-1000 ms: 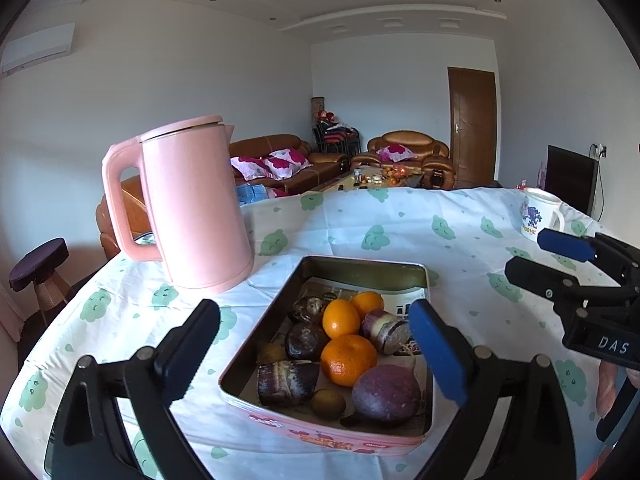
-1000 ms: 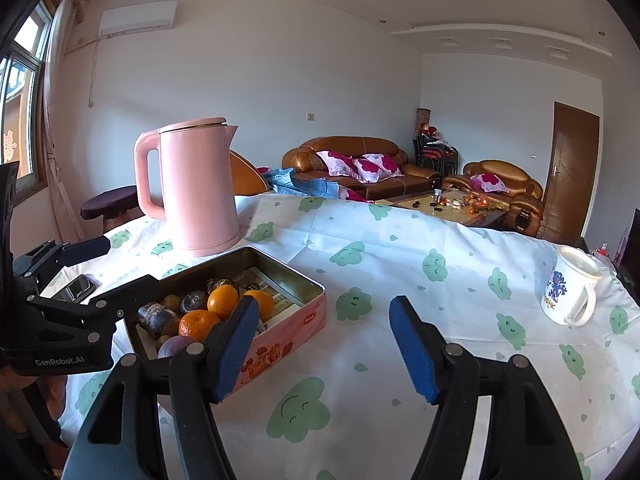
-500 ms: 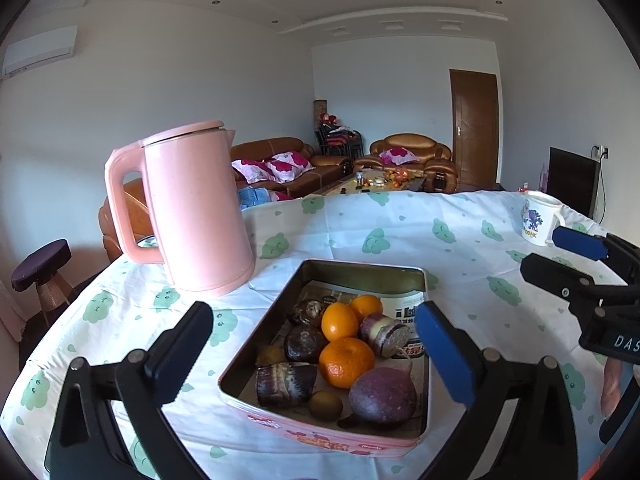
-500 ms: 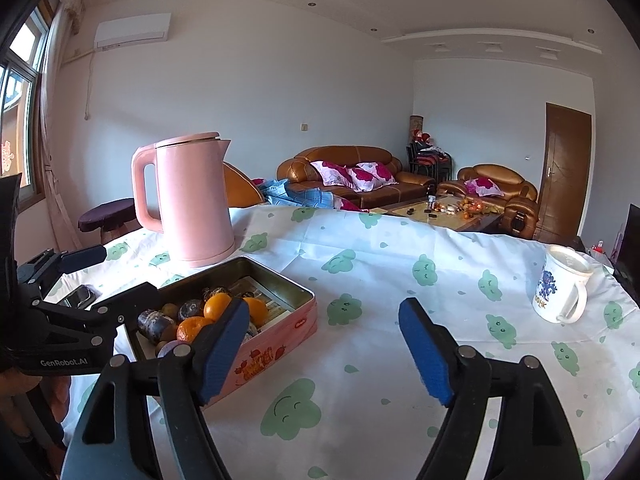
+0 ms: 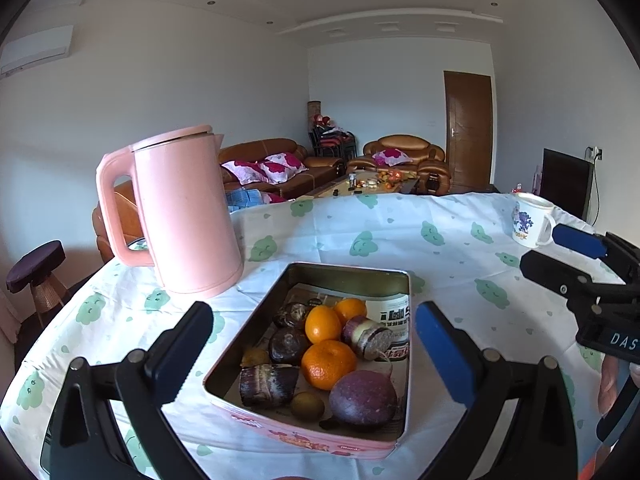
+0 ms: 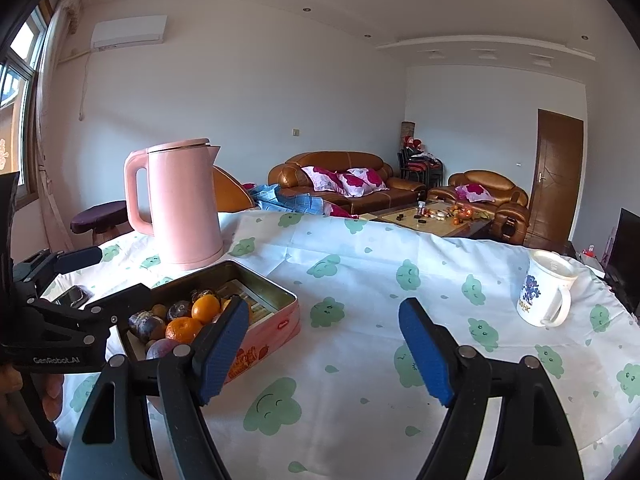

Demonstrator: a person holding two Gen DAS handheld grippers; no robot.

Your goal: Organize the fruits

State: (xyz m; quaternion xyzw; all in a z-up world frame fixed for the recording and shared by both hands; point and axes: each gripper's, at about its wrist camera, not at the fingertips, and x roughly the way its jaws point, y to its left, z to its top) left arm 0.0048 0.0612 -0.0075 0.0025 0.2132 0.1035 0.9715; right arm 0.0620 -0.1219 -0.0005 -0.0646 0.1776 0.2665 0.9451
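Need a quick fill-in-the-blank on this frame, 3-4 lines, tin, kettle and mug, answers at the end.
1. The fruits lie in a pink rectangular tin that has no ____ on it.
2. The number of oranges in the tin is ____.
3. The tall kettle standing beside the tin is coloured ____.
4. The white mug stands on the tablecloth with its handle facing ____ from the tin.

Missing words: lid; three; pink; away

My left claw's [image 5: 312,350] blue pads look ribbed and rubbery. The pink rectangular tin box [image 5: 348,276] has dull metal walls, the pink kettle [image 5: 188,216] is smooth matt plastic, and the white cloud-printed tablecloth [image 6: 360,264] is creased cloth.
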